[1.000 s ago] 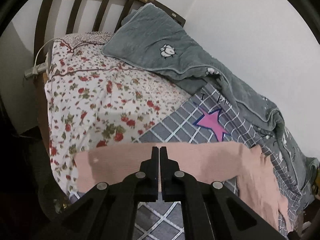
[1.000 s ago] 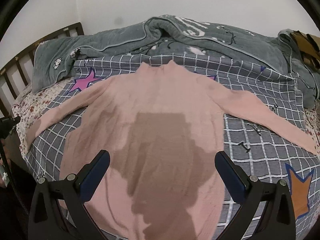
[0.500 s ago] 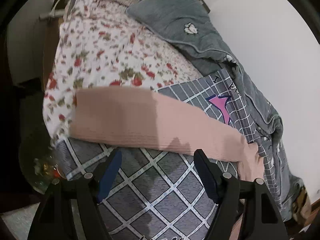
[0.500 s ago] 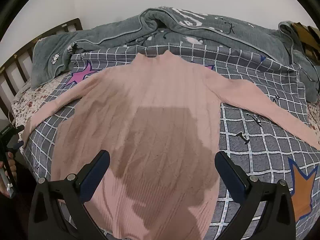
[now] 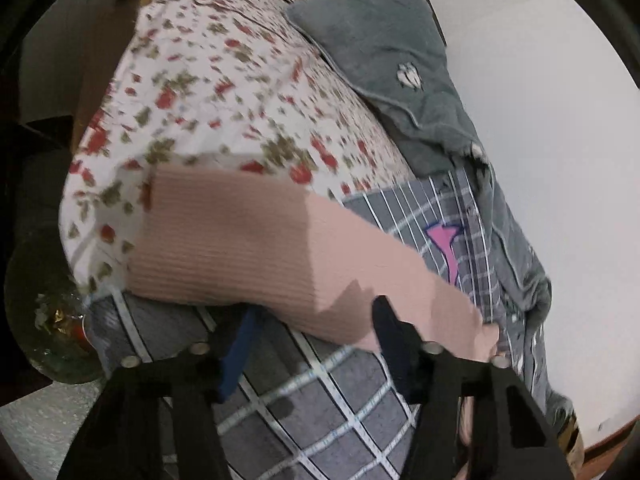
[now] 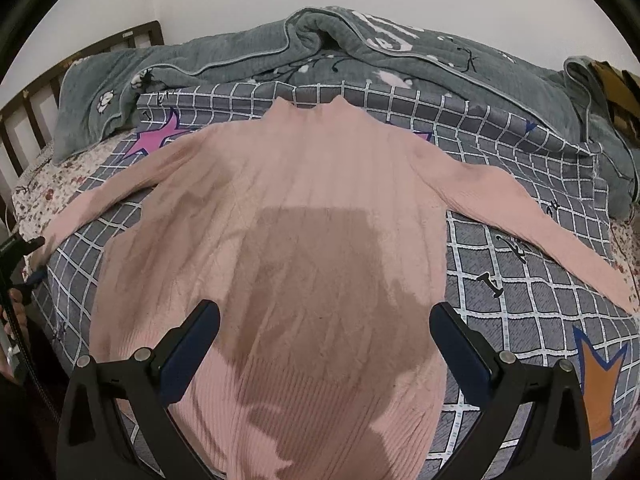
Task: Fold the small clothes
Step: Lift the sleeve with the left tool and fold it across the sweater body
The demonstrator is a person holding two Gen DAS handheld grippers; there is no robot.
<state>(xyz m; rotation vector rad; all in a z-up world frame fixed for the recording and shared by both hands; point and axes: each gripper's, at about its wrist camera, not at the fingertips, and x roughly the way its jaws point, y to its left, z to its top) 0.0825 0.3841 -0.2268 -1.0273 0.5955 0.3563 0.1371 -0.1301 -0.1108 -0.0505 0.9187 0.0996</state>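
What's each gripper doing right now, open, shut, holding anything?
Left gripper: open, empty, hanging by the pink sweater's left sleeve.
Right gripper: open, empty, over the sweater's lower body.

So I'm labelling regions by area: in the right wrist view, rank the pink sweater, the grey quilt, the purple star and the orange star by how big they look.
1. pink sweater
2. grey quilt
3. orange star
4. purple star

The orange star lies nearer the camera, so its lead over the purple one is unsure.

A bed [image 6: 24,108] carries a grey checked sheet [image 6: 520,280], with a pink sweater [image 6: 320,208] flat on it and a grey quilt [image 6: 360,52] behind.
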